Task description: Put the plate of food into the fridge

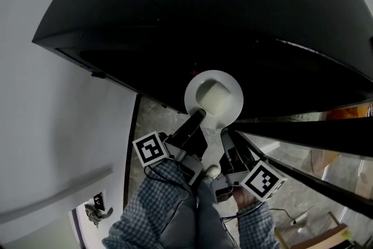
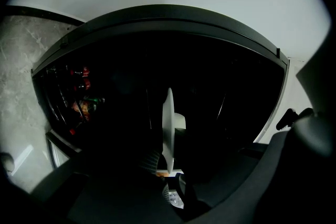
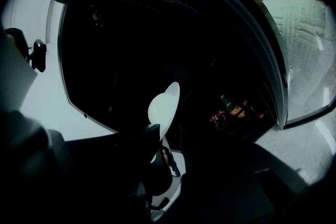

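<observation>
A white plate [image 1: 226,89] carries a pale block of food [image 1: 211,99] and hangs in front of the dark fridge opening [image 1: 233,20]. My left gripper [image 1: 197,118] is shut on the plate's near rim. In the left gripper view the plate [image 2: 168,118] stands edge-on between the jaws, with the food [image 2: 180,121] on its right side. My right gripper [image 1: 227,134] sits just below the plate's right rim, jaws open. In the right gripper view the plate [image 3: 164,105] shows left of centre, and the dark hides whether that gripper touches it.
The open fridge door [image 1: 303,131] runs along the right, and its shelf holds bottles [image 3: 233,108]. A white wall [image 1: 46,125] stands at the left. Stone floor [image 1: 157,119] lies below. A cardboard box [image 1: 315,236] sits at the bottom right.
</observation>
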`<state>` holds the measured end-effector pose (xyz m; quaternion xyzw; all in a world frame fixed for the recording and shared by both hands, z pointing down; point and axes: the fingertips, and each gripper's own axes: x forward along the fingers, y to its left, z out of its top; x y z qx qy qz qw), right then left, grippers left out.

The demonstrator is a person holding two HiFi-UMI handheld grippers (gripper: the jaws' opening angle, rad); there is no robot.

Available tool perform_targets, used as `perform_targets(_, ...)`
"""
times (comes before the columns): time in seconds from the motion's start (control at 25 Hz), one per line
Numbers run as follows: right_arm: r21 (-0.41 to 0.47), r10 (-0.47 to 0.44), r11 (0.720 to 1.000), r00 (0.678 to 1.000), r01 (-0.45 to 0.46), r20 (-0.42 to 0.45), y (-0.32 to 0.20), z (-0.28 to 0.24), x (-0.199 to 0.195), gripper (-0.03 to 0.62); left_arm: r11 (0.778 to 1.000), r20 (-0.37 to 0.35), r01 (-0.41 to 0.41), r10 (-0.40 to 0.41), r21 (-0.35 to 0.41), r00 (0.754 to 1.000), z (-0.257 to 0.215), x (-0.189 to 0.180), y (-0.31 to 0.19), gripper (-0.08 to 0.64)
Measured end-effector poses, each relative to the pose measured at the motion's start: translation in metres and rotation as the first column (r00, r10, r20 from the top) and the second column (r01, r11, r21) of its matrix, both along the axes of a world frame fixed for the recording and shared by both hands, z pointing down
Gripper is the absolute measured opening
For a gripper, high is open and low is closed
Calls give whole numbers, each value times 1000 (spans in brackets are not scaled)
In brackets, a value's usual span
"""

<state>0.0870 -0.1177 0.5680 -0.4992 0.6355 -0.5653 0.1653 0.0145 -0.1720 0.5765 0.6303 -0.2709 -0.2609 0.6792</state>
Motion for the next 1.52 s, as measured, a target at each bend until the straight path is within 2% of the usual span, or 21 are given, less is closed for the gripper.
perform_targets(0.44, -42, 36, 999, 994, -32, 105, -10, 16, -15, 100, 999, 15, 20, -20, -29, 1000, 15, -4, -14, 46)
perform_targets(0.84, -56, 47, 998, 993, -41, 108, -25, 23, -26, 98, 1000, -1, -6, 6, -31, 1000, 18, -1, -18, 48)
perform_targets(0.92, -61, 60, 997, 992, -54, 110, -26, 24, -24, 97, 1000, -2, -8, 8, -30, 1000, 19, -1, -18, 48)
perform_targets(1.0, -74, 74, 995, 991, -66, 111, -26, 25, -22, 55, 1000, 4, -16, 16, -26, 1000, 20, -1, -18, 48)
perform_targets(1.4, -98, 170, 983, 968, -153, 187, -29, 22, -19, 35, 998, 24, -66, 66, 9, 998, 13, 2, -21, 48)
perform_targets(1.52, -100, 183, 981, 963, -166, 199, -31, 21, -19, 34, 997, 5, -68, 67, 24, 998, 9, 2, -22, 80)
